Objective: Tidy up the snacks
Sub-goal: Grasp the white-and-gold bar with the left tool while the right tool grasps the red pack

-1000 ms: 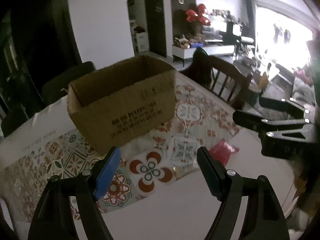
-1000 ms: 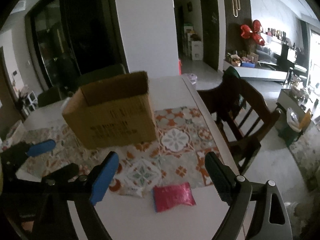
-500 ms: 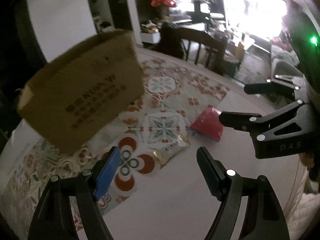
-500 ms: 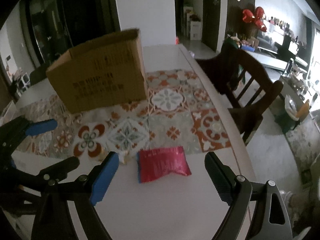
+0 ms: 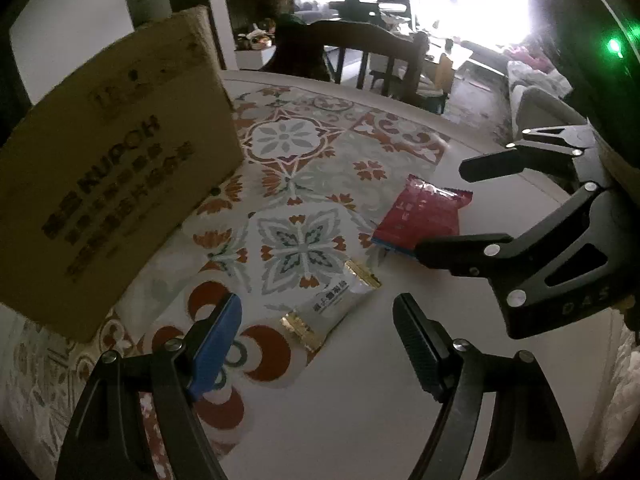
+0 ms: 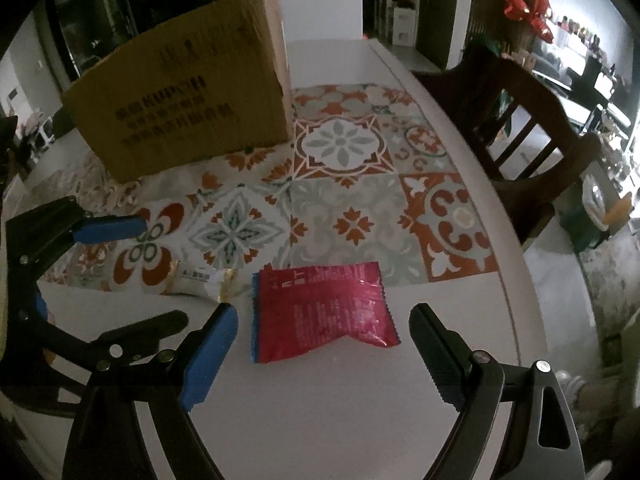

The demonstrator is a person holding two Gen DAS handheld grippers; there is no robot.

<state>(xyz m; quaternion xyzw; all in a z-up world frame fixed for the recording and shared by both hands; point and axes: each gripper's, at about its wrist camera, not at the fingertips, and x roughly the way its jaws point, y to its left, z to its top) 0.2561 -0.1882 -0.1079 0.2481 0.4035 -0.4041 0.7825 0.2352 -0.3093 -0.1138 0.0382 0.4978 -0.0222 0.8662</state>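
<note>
Two snack packets are seen on the table, and the step in hand is judged to be the approach to a first pick-up, one gripper over each packet. The white snack bar with gold ends (image 5: 334, 307) lies at the near edge of the patterned tile-print mat (image 5: 304, 152), partly on the mat and partly on the bare white tabletop (image 5: 360, 420); the red snack packet (image 6: 322, 312) lies flat on the bare tabletop just off that edge, close beside the bar but apart from it. The cardboard box (image 6: 188, 100), presumably the place where the snacks are to be gathered, stands on the mat behind both packets; its opening cannot be seen from either view. The left gripper (image 5: 320, 344) is held over the white bar with its jaws wide apart; nothing is gripped and nothing is touched, the bar being framed in the gap ahead of the blue pad and the black pad. The right gripper (image 6: 324, 356) is held over the red packet, jaws likewise wide, empty and clear of the wrapper. For the next move, each gripper would need to be lowered until the fingertips straddle its packet, then closed gently. A flat packet on a smooth top may slide or be pinched only by its crimped edge, so a low, square approach is called for.
</note>
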